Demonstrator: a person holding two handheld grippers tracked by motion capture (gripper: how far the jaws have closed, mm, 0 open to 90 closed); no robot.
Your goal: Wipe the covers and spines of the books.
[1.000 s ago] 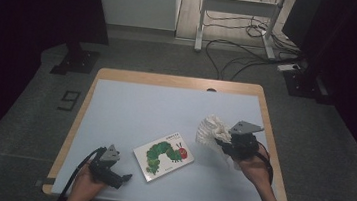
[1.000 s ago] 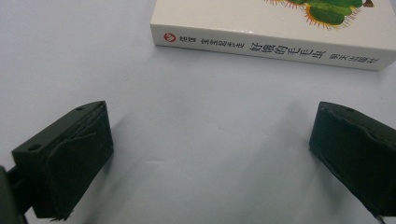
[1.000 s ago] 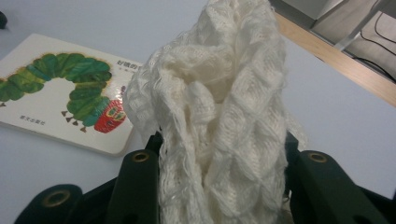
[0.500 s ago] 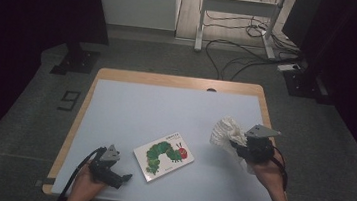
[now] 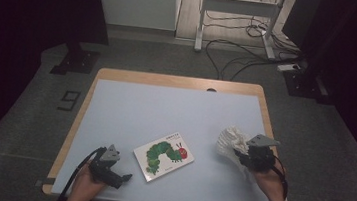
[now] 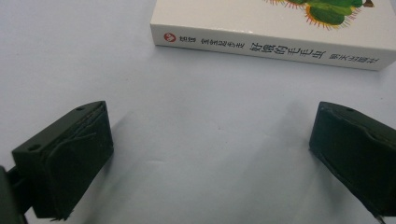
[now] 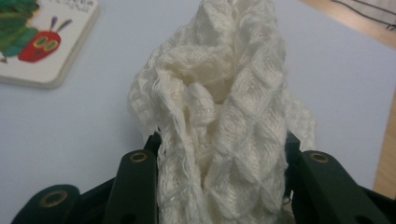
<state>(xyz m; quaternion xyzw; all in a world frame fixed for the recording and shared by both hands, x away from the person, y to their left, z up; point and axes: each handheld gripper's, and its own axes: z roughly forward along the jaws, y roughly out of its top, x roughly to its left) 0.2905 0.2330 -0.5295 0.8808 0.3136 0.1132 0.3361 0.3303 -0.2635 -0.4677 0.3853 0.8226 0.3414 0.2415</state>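
Right tool [image 5: 239, 154]: I have it clamped on the white knitted cloth [image 7: 224, 116], near the surface's [image 5: 165, 109] right edge.
Left tool [image 6: 210, 154]: jaws spread, nothing between them, facing the caterpillar book [image 6: 280, 28].

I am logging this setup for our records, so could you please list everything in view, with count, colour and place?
Table: one, pale blue top with wooden rim, centre of the high view.
Picture book: one, white cover with a green caterpillar, flat on the table near its front edge.
Knitted cloth: one, cream white, bunched between the right gripper's jaws over the table's right side.
Metal frame: one, white, on the floor beyond the table.
Cables: several, dark, on the floor beyond the table.
Left gripper: one, black, jaws apart, pointing at the book's spine.
Right gripper: one, black, clamped on the cloth.
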